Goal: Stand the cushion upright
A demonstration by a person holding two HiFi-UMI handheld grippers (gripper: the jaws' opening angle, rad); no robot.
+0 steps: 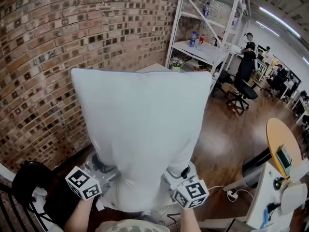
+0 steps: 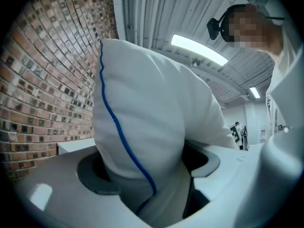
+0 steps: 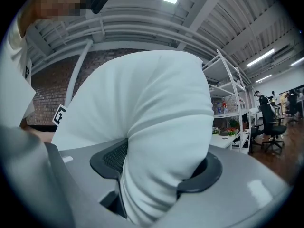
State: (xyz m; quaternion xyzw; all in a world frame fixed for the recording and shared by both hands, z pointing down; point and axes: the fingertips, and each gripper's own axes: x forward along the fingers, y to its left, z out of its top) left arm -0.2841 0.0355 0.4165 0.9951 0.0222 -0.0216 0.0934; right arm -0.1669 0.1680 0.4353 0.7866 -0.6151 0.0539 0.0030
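Note:
A big white cushion [image 1: 140, 129] with thin blue piping hangs upright in the air in front of a brick wall, held by its lower edge. My left gripper [image 1: 107, 173] is shut on its lower left part, and the fabric [image 2: 142, 141] bulges out between the dark pads [image 2: 92, 179]. My right gripper [image 1: 175, 175] is shut on the lower right part, where the cushion [image 3: 161, 141] fills the gap between the pads [image 3: 202, 175]. The cushion hides most of both grippers' jaws in the head view.
A brick wall [image 1: 53, 42] stands behind and to the left. A white shelf rack [image 1: 207, 28] with bottles is at the back, with office chairs [image 1: 239, 93] and people beyond it. A round wooden table [image 1: 282, 146] and white desk are at the right.

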